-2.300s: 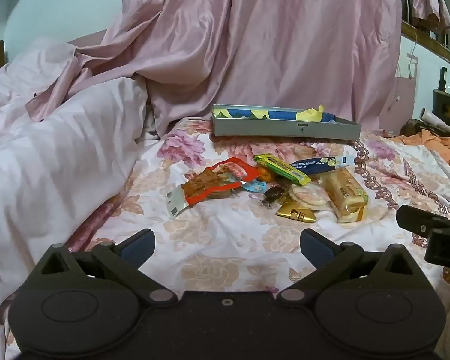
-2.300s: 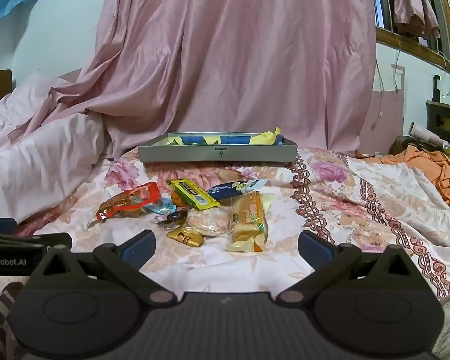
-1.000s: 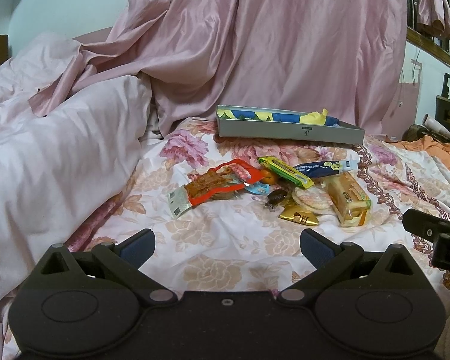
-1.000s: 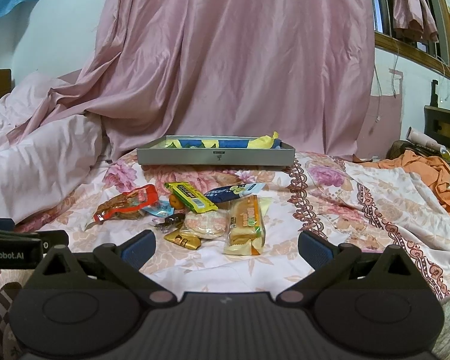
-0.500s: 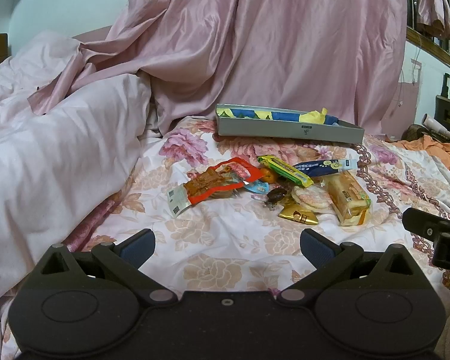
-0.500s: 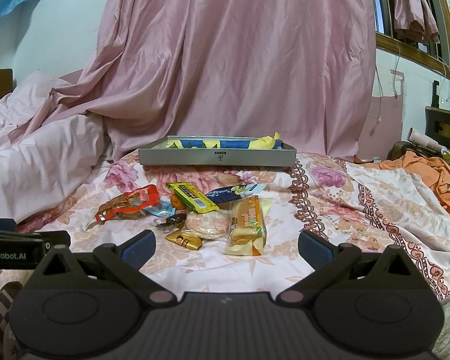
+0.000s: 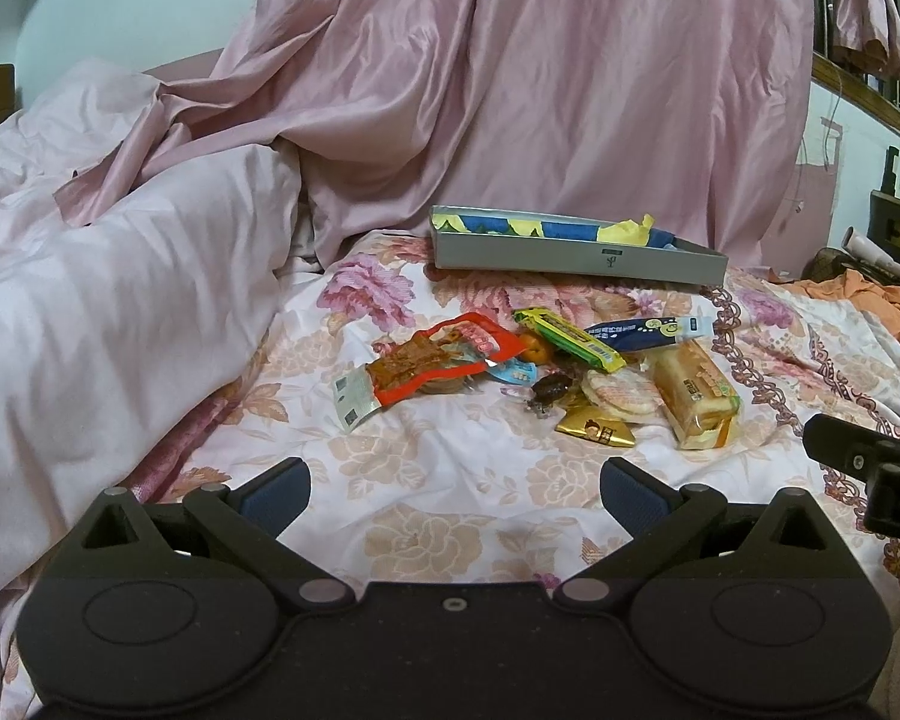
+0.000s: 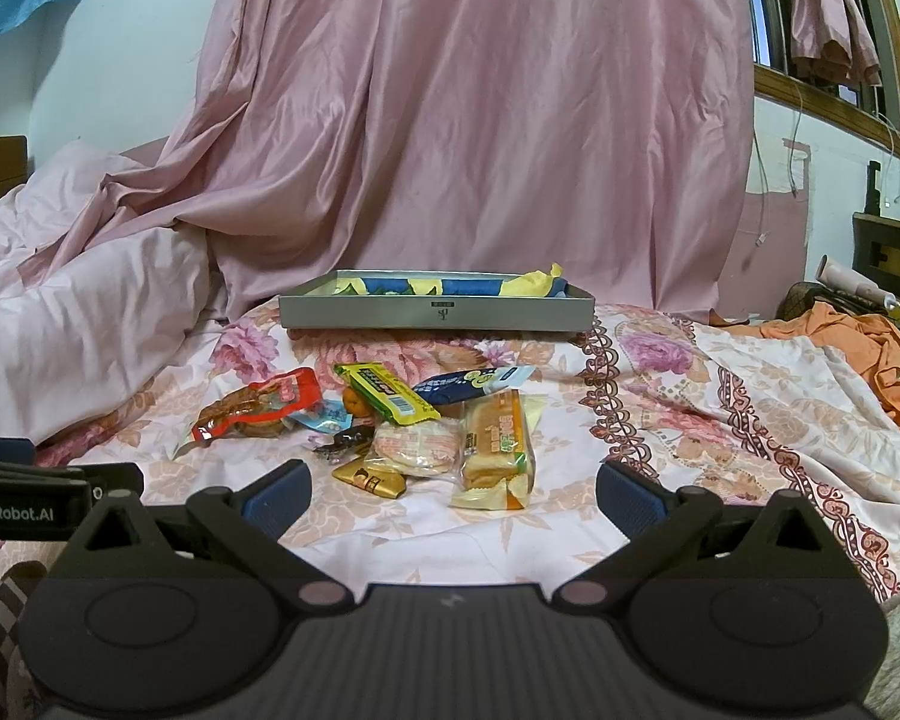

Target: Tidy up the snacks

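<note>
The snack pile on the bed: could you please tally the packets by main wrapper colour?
Red: 1, red jerky pouch
Yellow-green: 1, yellow bar
Dark blue: 1, blue stick pack
Light blue: 1, small blue sachet
Gold: 1, gold packet
Clear: 2, bread pack and rice cracker pack
Dark brown: 1, wrapped candy
Total: 8

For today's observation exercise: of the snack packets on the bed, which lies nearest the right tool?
The small gold packet, at the front edge of the pile, just ahead of the right tool. The bread pack and red packet lie farther back.
</note>
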A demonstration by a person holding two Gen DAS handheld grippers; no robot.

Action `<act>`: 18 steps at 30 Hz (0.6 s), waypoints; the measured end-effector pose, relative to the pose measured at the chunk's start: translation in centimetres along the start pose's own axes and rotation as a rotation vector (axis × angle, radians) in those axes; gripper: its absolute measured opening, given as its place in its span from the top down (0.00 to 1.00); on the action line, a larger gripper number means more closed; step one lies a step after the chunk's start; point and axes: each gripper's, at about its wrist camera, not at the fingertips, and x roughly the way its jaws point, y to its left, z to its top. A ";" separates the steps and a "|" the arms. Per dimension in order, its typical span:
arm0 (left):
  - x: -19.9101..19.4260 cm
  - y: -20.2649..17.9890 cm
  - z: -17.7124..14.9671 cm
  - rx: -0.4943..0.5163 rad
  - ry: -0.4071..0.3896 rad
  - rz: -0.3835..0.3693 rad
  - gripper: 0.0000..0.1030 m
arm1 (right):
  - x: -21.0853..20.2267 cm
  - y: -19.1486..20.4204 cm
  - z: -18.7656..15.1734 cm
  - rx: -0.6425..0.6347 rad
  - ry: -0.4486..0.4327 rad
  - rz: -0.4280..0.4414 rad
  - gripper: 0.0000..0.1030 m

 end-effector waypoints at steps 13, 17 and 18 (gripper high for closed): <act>0.0 0.0 0.0 -0.001 0.002 0.000 0.01 | 0.0 0.4 0.0 -0.002 0.007 -0.005 0.00; 0.1 0.1 -0.2 -0.002 0.011 -0.004 0.01 | 0.0 0.4 -0.1 -0.002 0.009 -0.003 0.00; 0.2 0.1 -0.2 -0.003 0.017 -0.004 0.01 | -0.1 0.4 -0.2 -0.002 0.010 -0.002 0.00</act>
